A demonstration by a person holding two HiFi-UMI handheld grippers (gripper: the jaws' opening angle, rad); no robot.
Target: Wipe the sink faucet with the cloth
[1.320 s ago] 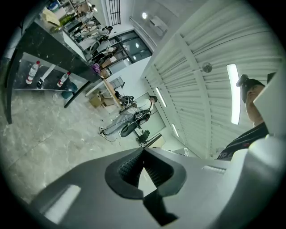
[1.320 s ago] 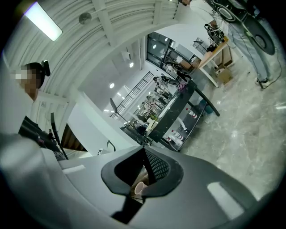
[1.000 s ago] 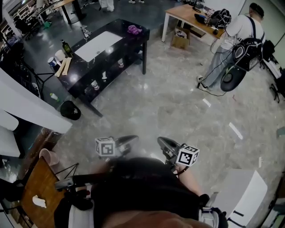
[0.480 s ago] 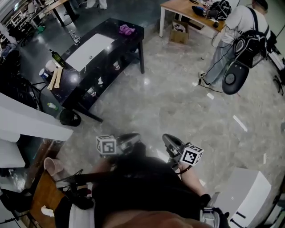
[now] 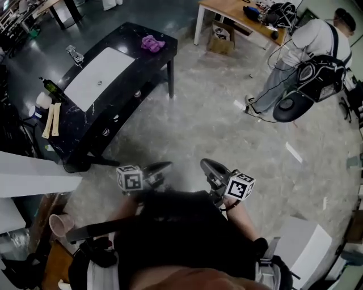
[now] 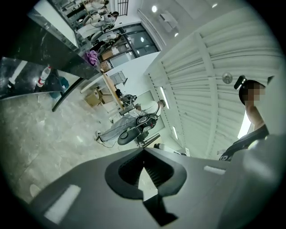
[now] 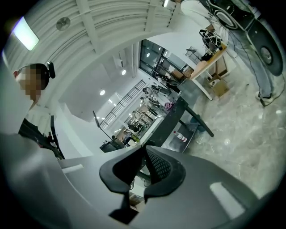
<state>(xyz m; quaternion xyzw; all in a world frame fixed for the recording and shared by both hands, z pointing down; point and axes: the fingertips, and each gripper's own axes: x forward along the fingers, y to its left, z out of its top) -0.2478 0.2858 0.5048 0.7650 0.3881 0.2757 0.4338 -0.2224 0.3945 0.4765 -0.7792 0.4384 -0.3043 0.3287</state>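
A black table (image 5: 136,59) at the upper left of the head view carries a white sink (image 5: 96,71). A chrome faucet (image 5: 74,54) stands at the sink's far edge. A crumpled purple cloth (image 5: 152,43) lies on the table's right end; the cloth (image 6: 92,57) also shows small in the left gripper view, and the cloth (image 7: 169,105) in the right gripper view. Both grippers hang over the marble floor, far from the table. My left gripper (image 5: 164,166) (image 6: 144,150) is shut and empty. My right gripper (image 5: 204,164) (image 7: 144,146) is opening by a narrow gap, with nothing between its jaws.
A person with a backpack (image 5: 309,51) stands at the upper right beside a wooden desk (image 5: 238,14) and a cardboard box (image 5: 220,31). A green bottle (image 5: 50,88) and wooden sticks (image 5: 51,120) lie on the table's left end. A white cabinet (image 5: 34,170) flanks the left.
The head view has shifted: the table and sink have slid leftward and come a little nearer. Both grippers stay in front of my body, carried along over the floor.
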